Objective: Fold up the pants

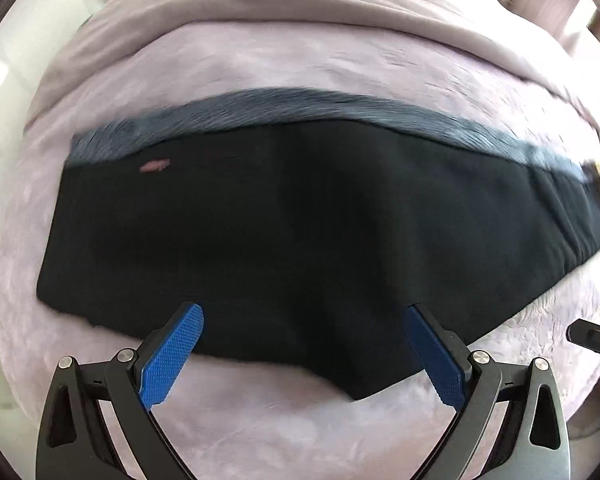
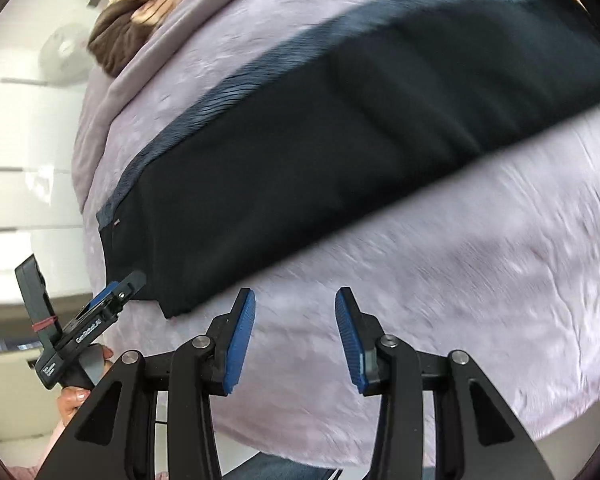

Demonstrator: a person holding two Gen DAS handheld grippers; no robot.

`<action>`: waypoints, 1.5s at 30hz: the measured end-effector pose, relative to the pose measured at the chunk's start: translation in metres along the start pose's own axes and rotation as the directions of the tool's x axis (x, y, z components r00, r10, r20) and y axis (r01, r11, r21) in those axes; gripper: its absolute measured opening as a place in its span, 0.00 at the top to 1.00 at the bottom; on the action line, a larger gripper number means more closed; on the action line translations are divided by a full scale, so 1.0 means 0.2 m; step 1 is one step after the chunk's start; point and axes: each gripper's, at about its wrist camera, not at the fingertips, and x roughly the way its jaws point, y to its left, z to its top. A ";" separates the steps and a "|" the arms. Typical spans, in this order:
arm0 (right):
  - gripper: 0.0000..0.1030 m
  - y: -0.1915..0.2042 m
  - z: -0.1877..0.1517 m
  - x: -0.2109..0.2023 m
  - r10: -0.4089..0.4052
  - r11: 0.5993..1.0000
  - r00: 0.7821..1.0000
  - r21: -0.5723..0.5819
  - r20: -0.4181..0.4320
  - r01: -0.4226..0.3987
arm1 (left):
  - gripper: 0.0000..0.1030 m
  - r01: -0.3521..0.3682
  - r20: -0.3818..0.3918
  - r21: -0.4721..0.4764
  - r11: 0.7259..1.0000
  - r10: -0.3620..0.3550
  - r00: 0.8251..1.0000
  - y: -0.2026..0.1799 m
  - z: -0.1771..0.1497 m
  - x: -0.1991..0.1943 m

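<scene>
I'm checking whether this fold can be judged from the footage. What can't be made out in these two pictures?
- Right end of the black pants: the left wrist view's edge cuts it off; the right wrist view's edge does too.
- Pink mark near the grey ribbed band: too blurred to read.
- Number of folded layers: top layer hides any beneath.
- Left gripper as seen in the right wrist view: side-on, so its opening is unclear there.
- Brown item beyond the lilac blanket: cut off.

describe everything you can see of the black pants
The black pants lie flat as a long folded band across a lilac bedcover. The cloth looks soft and matte. A ribbed grey-blue strip runs along the far edge, with a small pink mark near one end. Neither gripper holds them: the left gripper is open above the near edge, the right gripper open over the bedcover.
</scene>
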 end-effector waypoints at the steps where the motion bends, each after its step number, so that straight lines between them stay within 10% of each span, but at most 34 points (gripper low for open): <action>1: 0.56 -0.03 -0.01 0.00 0.003 1.000 1.000 0.011 0.009 -0.003 | 0.01 -0.018 0.012 0.026 0.999 0.018 1.000 -0.06 0.01 0.01; 8: 0.59 -0.20 0.18 0.12 0.179 0.964 0.979 0.180 0.100 -0.195 | 0.01 -0.071 -0.048 -0.022 0.997 0.070 0.996 -0.07 0.06 0.22; 10: 0.90 -0.20 0.23 0.15 0.164 0.965 0.979 0.185 0.123 -0.185 | 0.01 -0.044 -0.068 -0.043 0.998 0.041 0.997 -0.05 0.04 0.26; 13: 0.92 -0.26 0.19 0.20 0.168 0.958 0.979 0.215 0.112 -0.189 | 0.01 -0.053 -0.062 -0.023 0.998 0.051 0.997 -0.06 0.01 0.27; 24: 0.77 -0.17 0.27 -0.06 0.039 0.999 0.978 0.020 0.203 -0.044 | 0.01 -0.063 -0.038 0.032 0.997 0.064 0.997 -0.20 0.16 0.23; 28: 0.73 -0.23 0.35 0.07 -0.094 0.995 0.991 -0.012 0.098 0.096 | 0.01 -0.090 -0.098 0.040 0.995 0.093 0.991 -0.27 0.17 0.31; 45: 0.61 -0.50 0.05 -0.22 0.020 0.994 0.997 0.109 0.080 -0.029 | 0.01 0.075 -0.180 0.126 0.989 -0.051 0.982 -0.77 0.17 0.06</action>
